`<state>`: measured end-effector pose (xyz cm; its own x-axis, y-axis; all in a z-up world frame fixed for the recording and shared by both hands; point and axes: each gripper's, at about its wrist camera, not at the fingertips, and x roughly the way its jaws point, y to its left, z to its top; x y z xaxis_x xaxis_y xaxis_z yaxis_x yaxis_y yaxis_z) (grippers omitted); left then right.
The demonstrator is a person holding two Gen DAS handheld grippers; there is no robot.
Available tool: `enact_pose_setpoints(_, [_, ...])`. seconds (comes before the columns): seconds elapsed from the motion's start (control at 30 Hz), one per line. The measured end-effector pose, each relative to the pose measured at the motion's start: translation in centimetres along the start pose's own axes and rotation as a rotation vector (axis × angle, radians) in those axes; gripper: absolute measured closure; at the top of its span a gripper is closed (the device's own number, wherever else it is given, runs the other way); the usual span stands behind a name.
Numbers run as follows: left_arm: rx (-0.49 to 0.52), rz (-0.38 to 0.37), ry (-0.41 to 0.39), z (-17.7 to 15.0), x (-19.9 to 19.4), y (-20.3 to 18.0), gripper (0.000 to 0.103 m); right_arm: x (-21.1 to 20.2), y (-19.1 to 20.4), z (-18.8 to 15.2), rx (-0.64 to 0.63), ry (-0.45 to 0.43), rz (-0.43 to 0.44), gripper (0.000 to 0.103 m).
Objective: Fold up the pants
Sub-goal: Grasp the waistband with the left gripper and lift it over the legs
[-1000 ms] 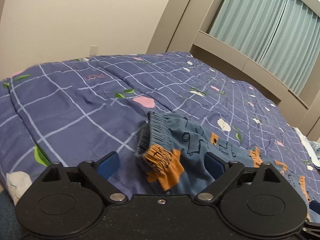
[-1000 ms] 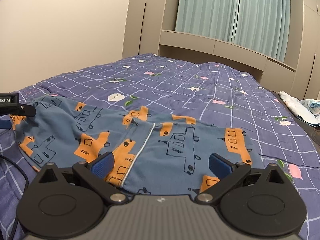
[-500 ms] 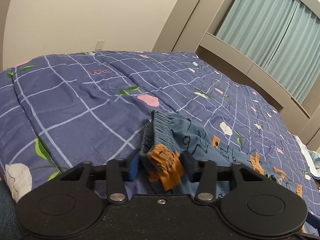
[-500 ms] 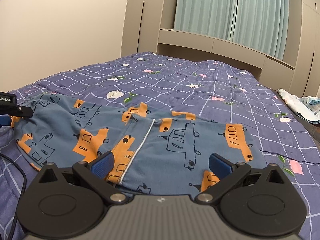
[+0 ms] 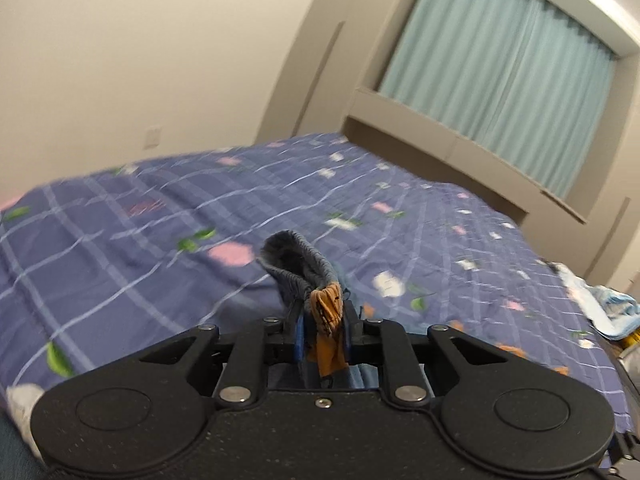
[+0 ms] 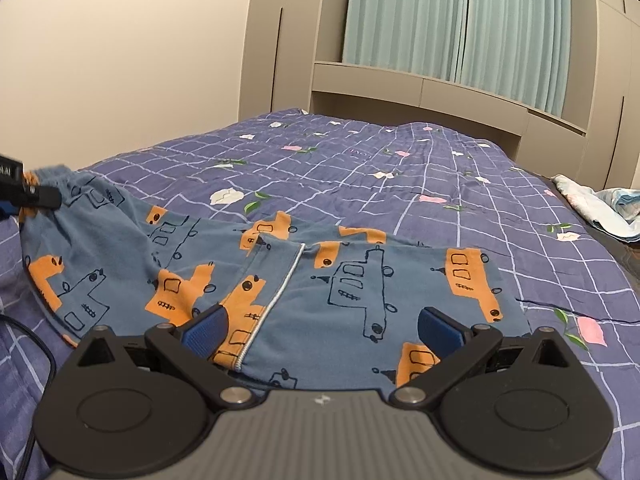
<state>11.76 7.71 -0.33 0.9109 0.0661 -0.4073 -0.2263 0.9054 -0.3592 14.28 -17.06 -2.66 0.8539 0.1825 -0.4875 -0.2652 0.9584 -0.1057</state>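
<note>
Blue pants (image 6: 340,280) with orange car prints lie spread on the bed. My left gripper (image 5: 324,320) has its jaws closing on the gathered waistband (image 5: 300,260), and the blue pads pinch the bunched blue and orange cloth. That end is lifted off the quilt. In the right wrist view the raised waistband (image 6: 52,176) sits at the far left, held by the left gripper's fingers (image 6: 40,199). My right gripper (image 6: 322,326) stands open low over the near edge of the pants, with cloth lying under and between its pads but not pinched.
A purple checked quilt (image 6: 360,168) covers the whole bed. A light blue and white cloth (image 6: 600,204) lies at the bed's right edge. A black cable (image 6: 36,348) hangs at the left. Beige cabinets and teal curtains stand behind the bed.
My left gripper went from wide open around the waistband to clamped on it, then rose, lifting that end off the quilt. The right gripper has stayed still and open.
</note>
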Motion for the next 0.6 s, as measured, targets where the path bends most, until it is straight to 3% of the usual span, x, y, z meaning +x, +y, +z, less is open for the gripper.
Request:
enact_pose_setpoints(0.37, [0.161, -0.264, -0.053, 2.2, -0.9, -9.4, 0.085, -2.5, -2.1, -0.4, 0.006, -0.029, -0.047, 0.0])
enact_pose_setpoints(0.6, [0.301, -0.405, -0.024, 0.6, -0.4, -16.5, 0.085, -5.1, -5.6, -1.3, 0.048, -0.024, -0.144, 0.0])
